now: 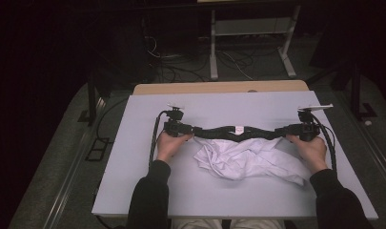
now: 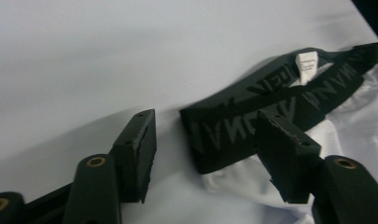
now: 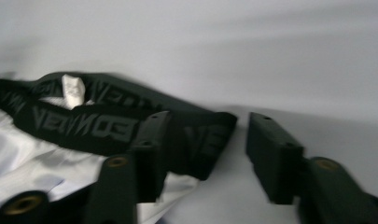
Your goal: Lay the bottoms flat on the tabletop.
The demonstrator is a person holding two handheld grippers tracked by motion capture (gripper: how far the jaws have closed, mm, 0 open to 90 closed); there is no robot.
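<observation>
White garment [image 1: 248, 161] lies crumpled on the bench [image 1: 147, 191] nearest me, its black waistband [image 1: 238, 131] pulled out straight along the far edge, apparently so the cloth can be spread. My left gripper [image 2: 203, 140] and right gripper [image 3: 207, 140] sit at the band's two ends, jaws apart, each straddling an end, clamped on nothing

White shorts [image 1: 248, 161] with a black waistband [image 1: 228, 130] are lying crumpled on the pale tabletop [image 1: 133, 181], the waistband stretching out in a line toward the far side and the white cloth bunching toward the person. Grey lettering is running along the waistband [image 2: 252, 107], and a small white label [image 2: 307, 66] is sticking up at its middle [image 3: 73, 89].
</observation>
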